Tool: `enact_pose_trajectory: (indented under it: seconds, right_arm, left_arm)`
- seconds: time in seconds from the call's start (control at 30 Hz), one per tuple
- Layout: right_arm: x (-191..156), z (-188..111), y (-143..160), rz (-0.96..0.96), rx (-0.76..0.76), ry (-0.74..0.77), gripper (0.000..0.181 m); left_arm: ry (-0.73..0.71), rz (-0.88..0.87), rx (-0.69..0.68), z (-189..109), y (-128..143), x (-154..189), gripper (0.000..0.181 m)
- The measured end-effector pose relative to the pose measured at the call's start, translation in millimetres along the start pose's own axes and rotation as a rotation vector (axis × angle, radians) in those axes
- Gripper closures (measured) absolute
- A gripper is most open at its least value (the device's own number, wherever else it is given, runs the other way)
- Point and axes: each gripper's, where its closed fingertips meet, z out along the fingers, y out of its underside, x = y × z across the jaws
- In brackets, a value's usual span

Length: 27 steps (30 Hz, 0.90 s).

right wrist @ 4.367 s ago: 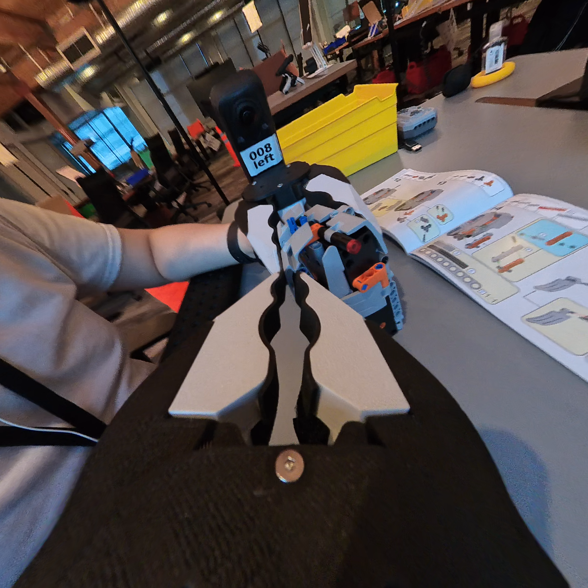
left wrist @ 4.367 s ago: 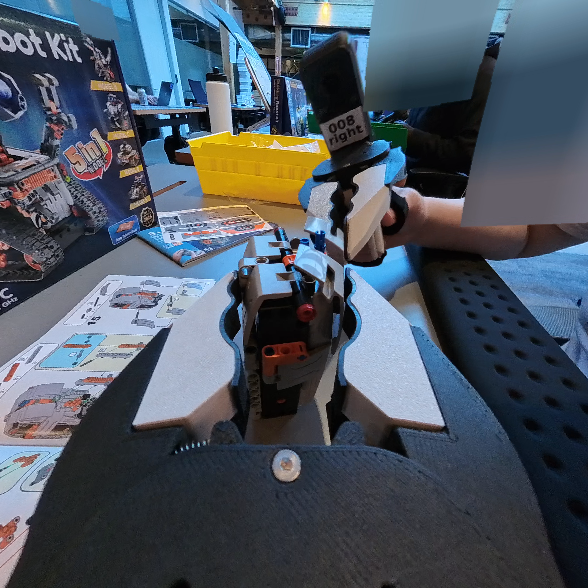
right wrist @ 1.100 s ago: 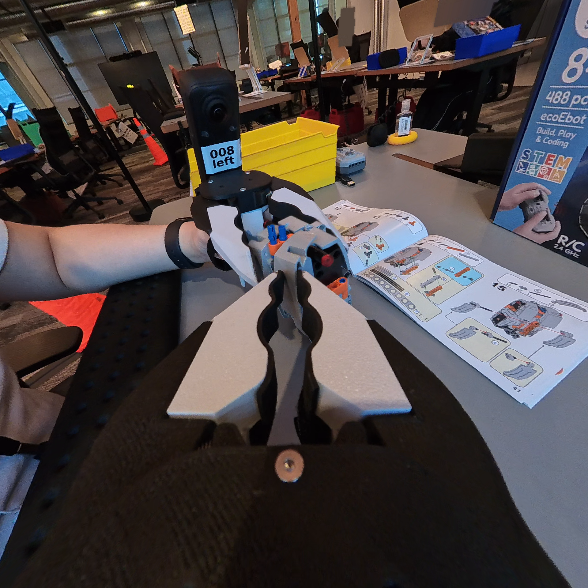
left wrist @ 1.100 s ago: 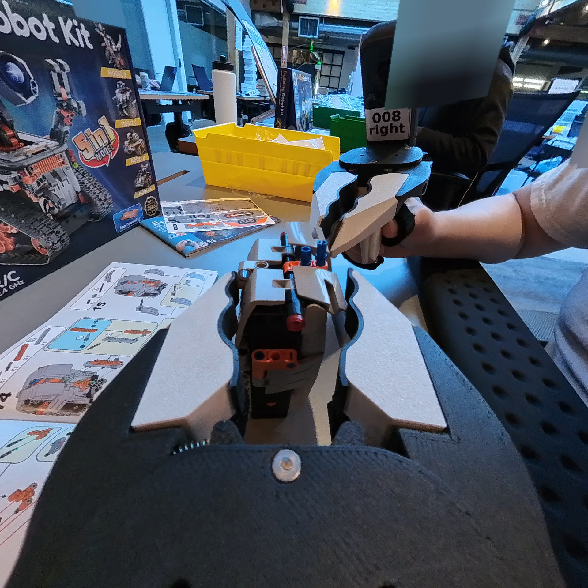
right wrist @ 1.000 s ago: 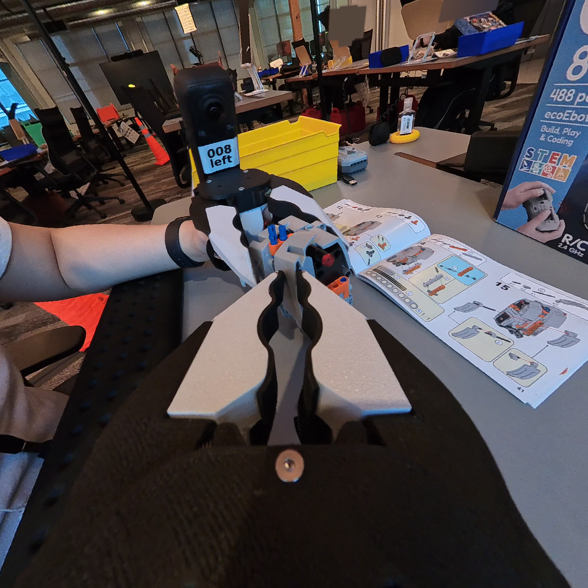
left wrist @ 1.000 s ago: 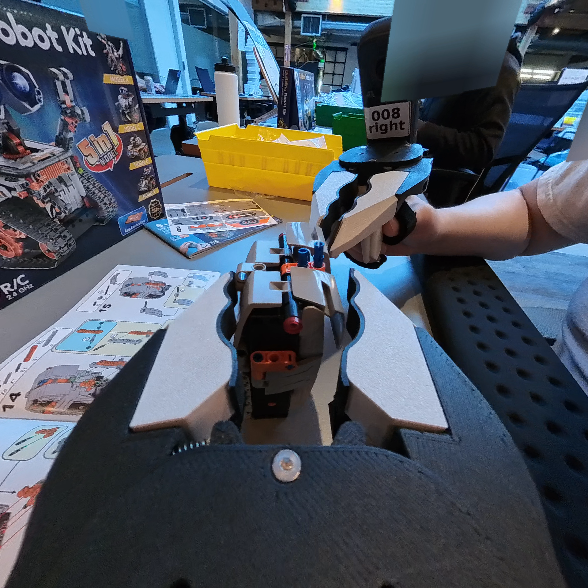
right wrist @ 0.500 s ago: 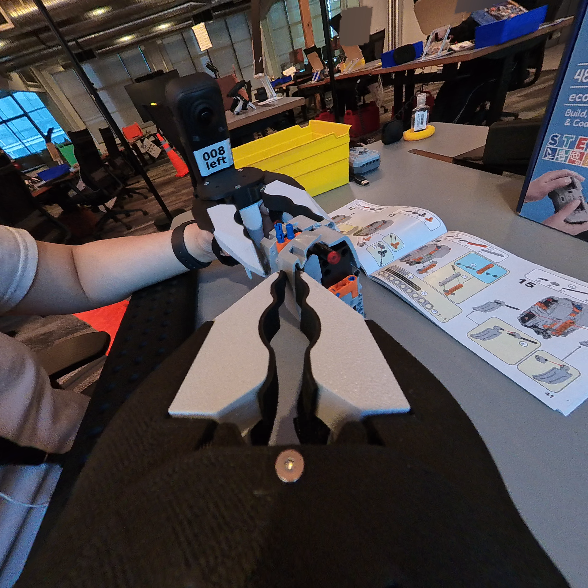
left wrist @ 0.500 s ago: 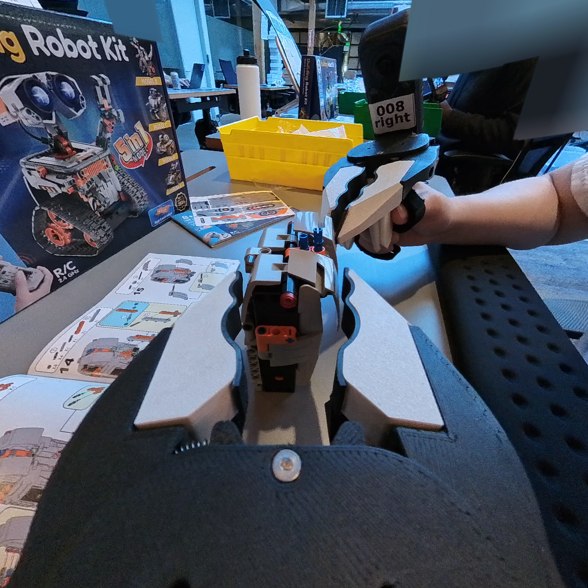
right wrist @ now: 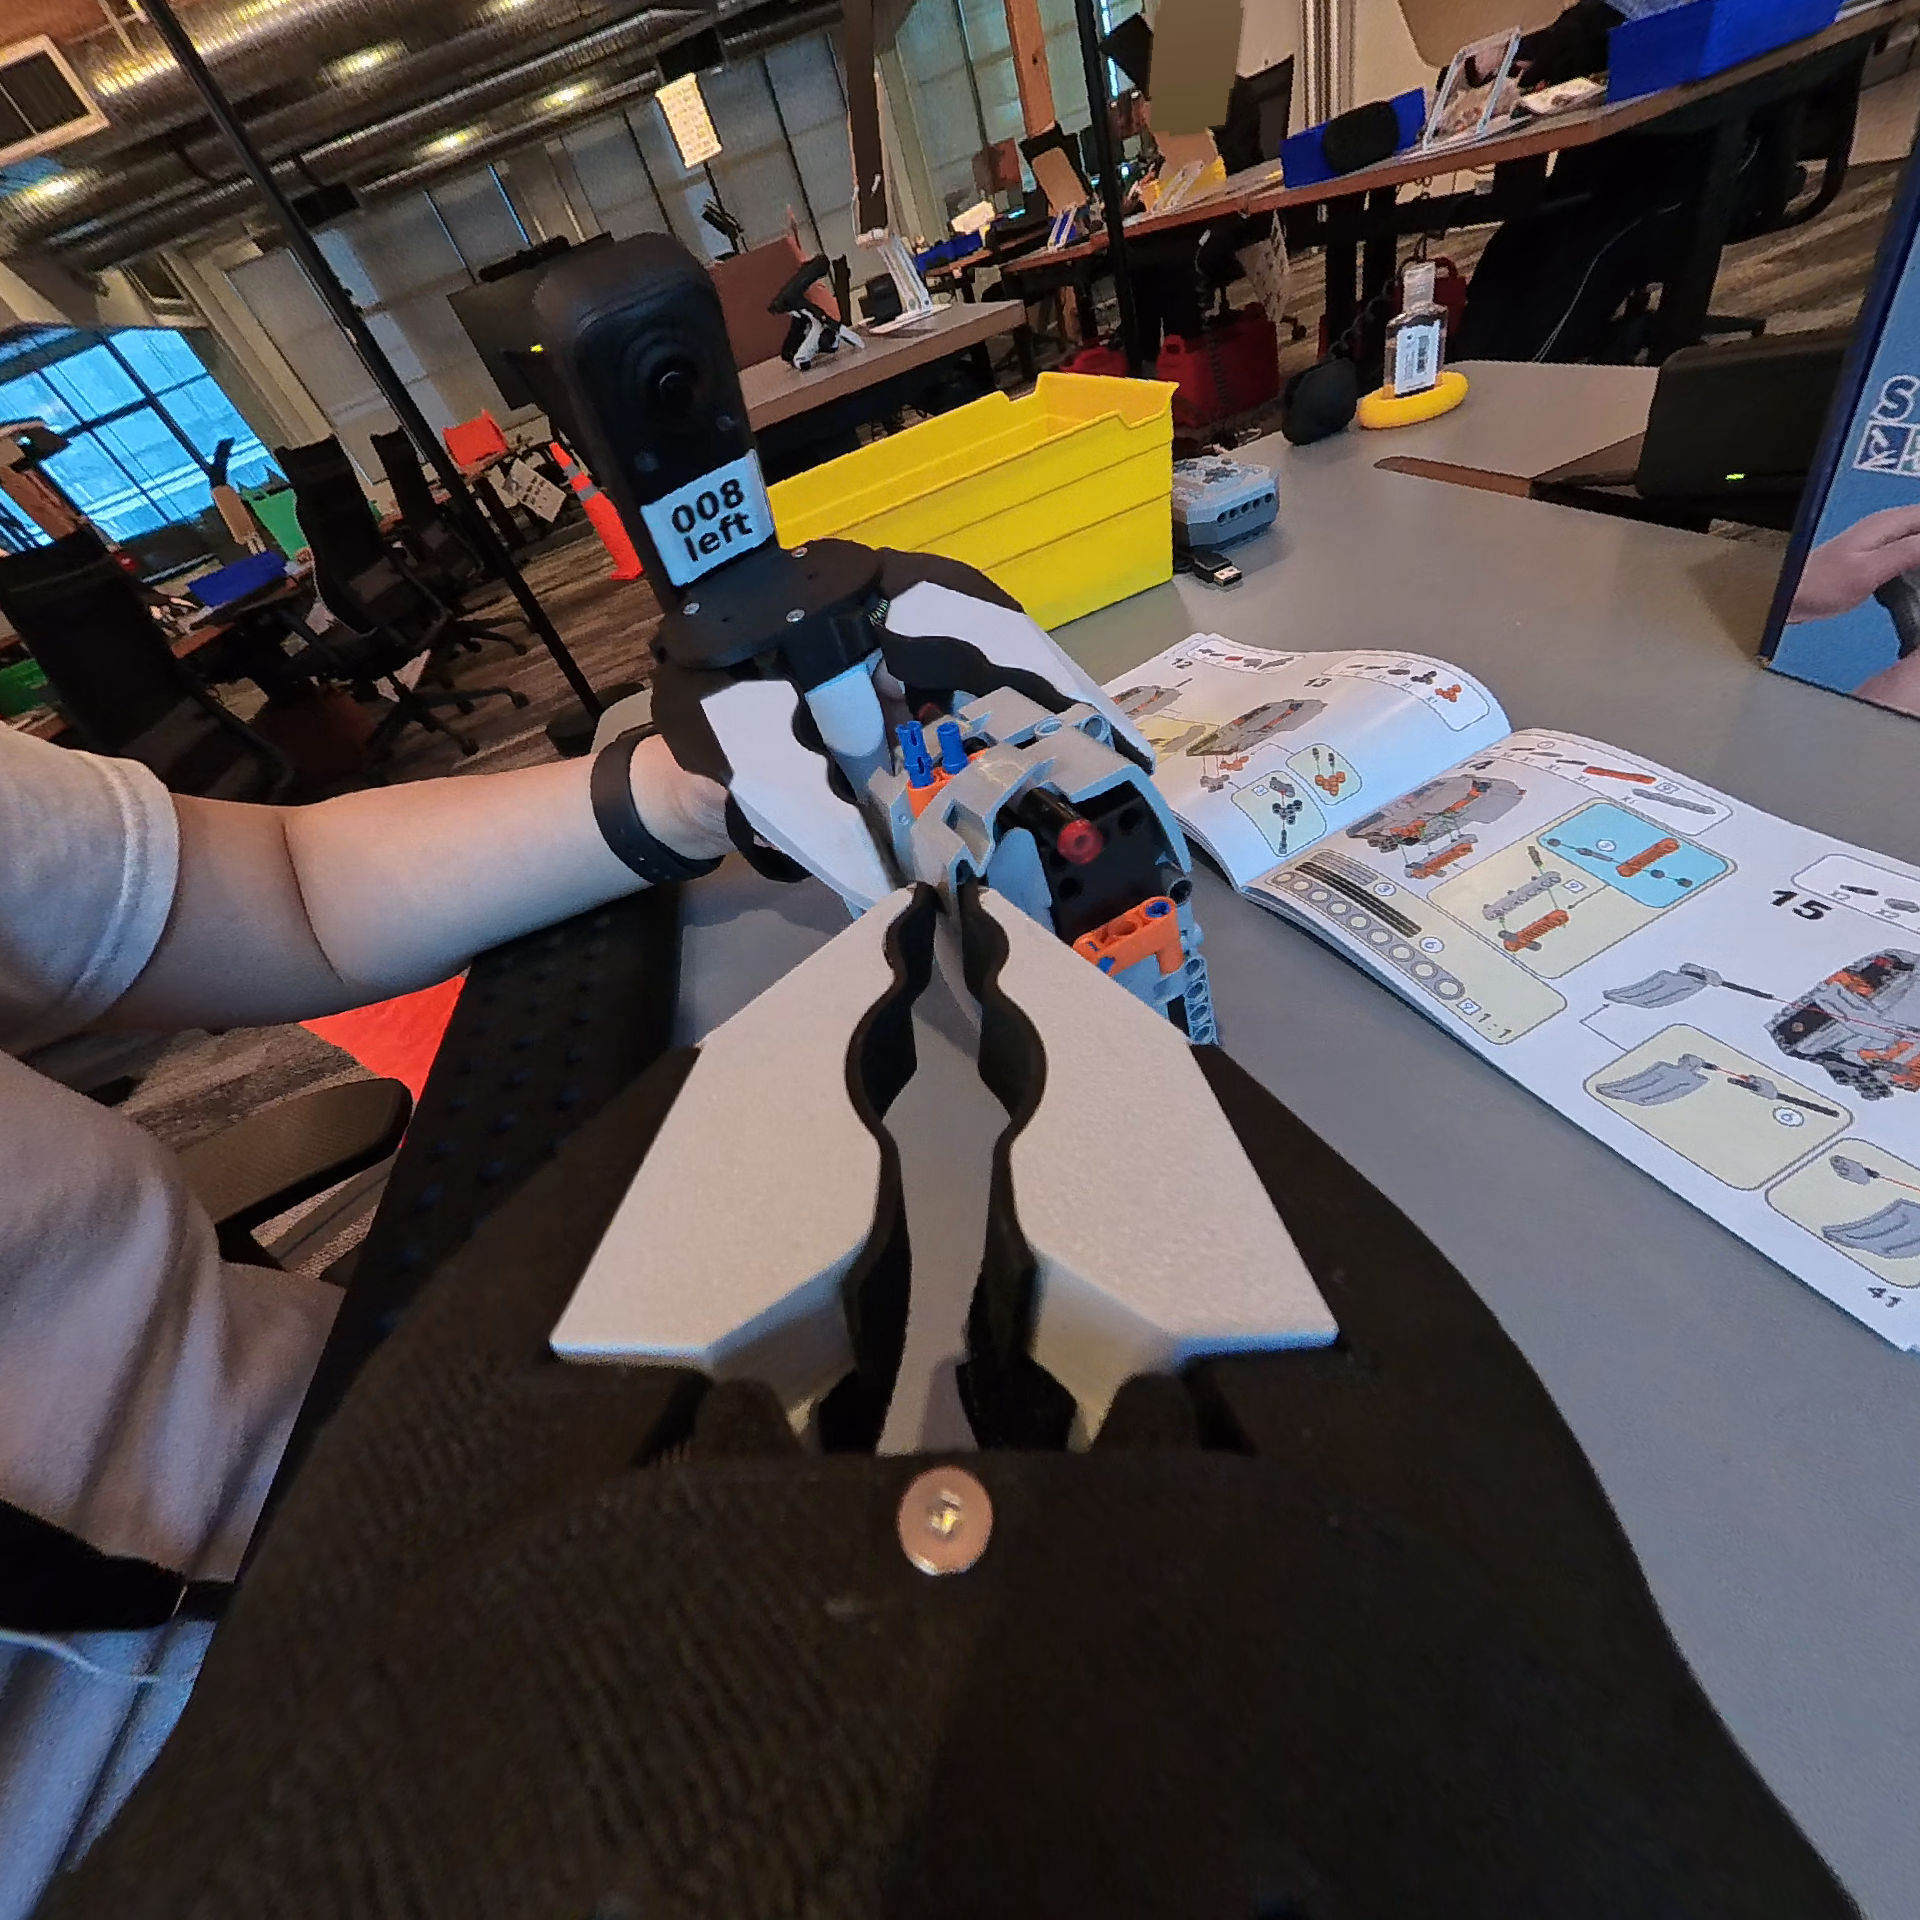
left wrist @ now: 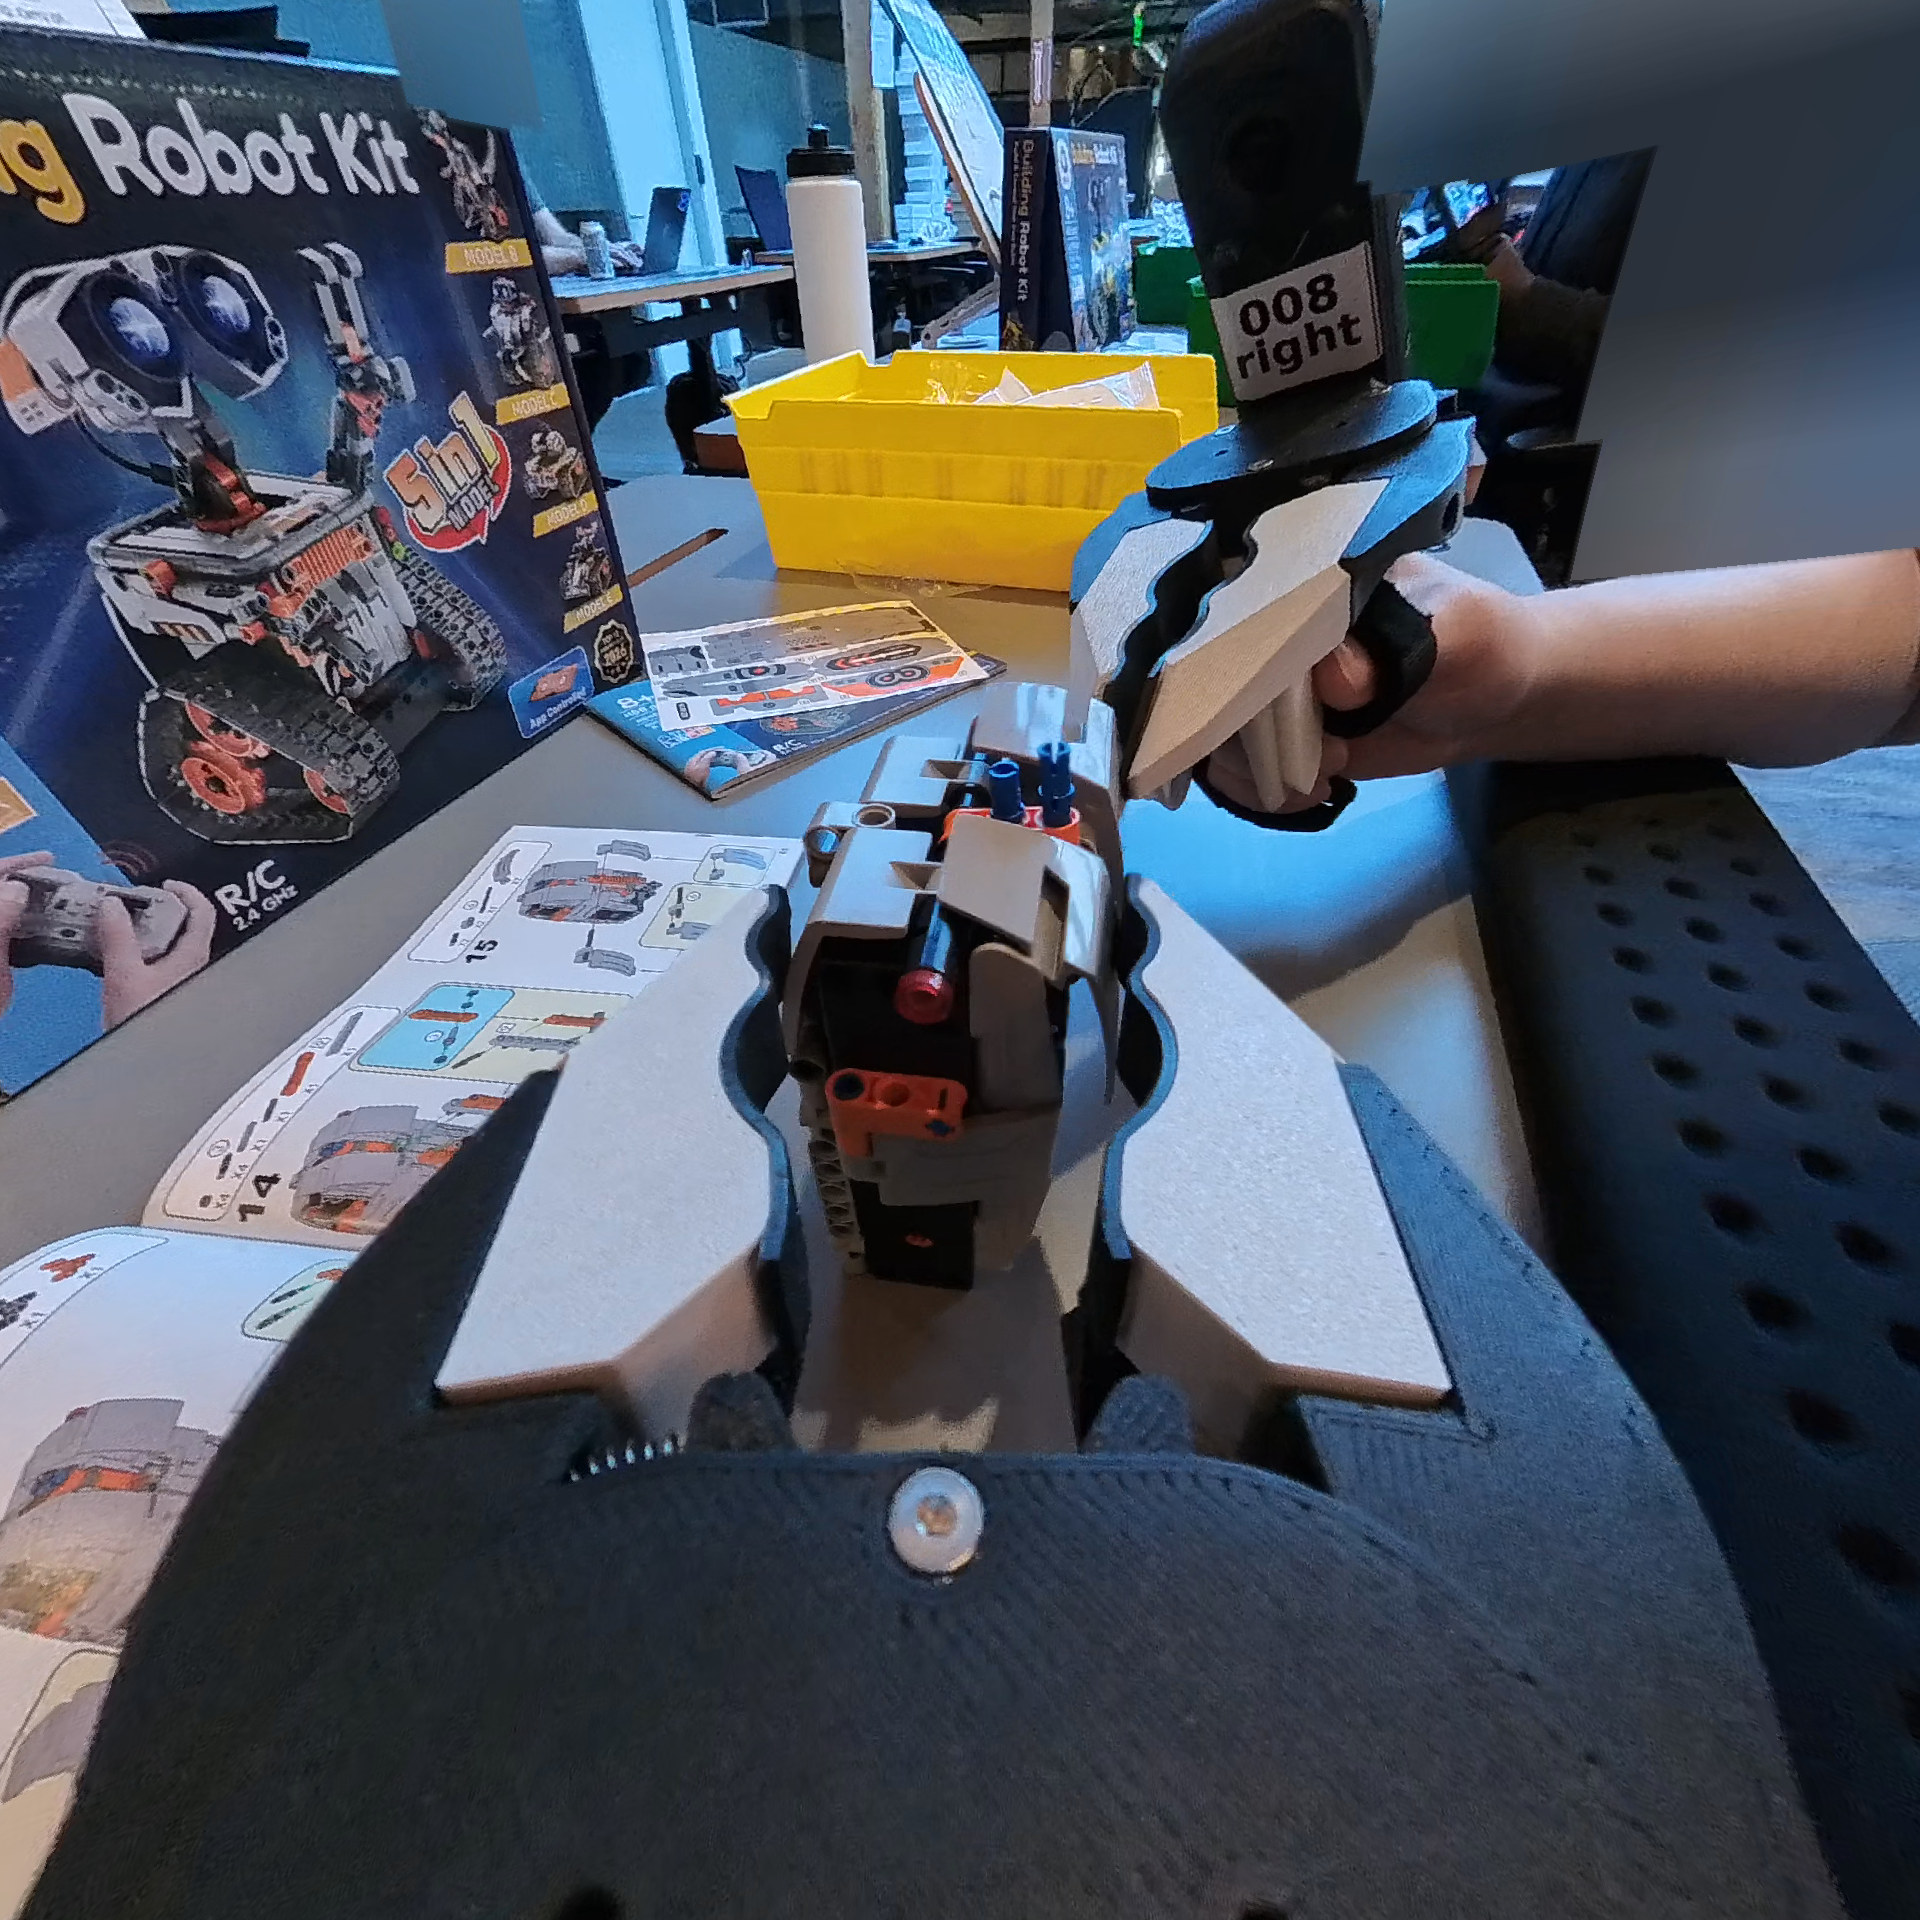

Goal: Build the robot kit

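We find the left tongs clamped on the sides of a grey-and-black brick-built model standing upright on the grey tabletop, just beside the open instruction booklet. The right tongs are nearly closed, their tips pinching a grey panel at the model's top edge beside two blue pins. Against the frame half a second ago, we note the same grips, while the view has shifted so that more of the robot-kit box and the yellow bin shows.
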Motion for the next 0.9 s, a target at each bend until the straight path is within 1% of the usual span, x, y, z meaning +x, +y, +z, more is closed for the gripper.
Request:
enact_pose_trajectory:
  seconds: [0.1,0.3,0.43,0.6,0.7,0.77,0.9]
  right_arm:
    - [0.2,-0.6,0.1,0.008,0.005,-0.002,0.178]
    - [0.5,-1.6,0.4,0.052,0.022,-0.023,0.178]
    - [0.1,-2.2,0.9,0.068,0.021,-0.029,0.178]
    - [-2.6,0.3,0.9,0.139,0.018,-0.067,0.179]
    - [-0.4,0.9,-1.1,0.177,0.024,-0.054,0.179]
    - [-0.8,1.4,-0.5,0.191,0.018,-0.048,0.179]
    - [-2.8,0.5,0.8,0.188,0.005,-0.047,0.179]
  left_arm:
    - [-0.001,0.013,-0.004,-0.5,0.7,0.7,0.12]
    - [0.032,-0.054,0.008,-3.5,-0.4,0.8,0.123]
    - [0.023,-0.027,-0.005,-8.3,1.1,0.7,0.122]
    - [0.021,-0.033,-0.017,-8.8,3.4,-1.2,0.121]
    - [0.005,-0.036,-0.031,-8.9,4.0,-2.6,0.121]
    - [0.0,-0.005,-0.044,-10.2,5.1,-2.1,0.12]
    - [0.01,-0.006,-0.027,-18.2,2.4,-0.9,0.122]
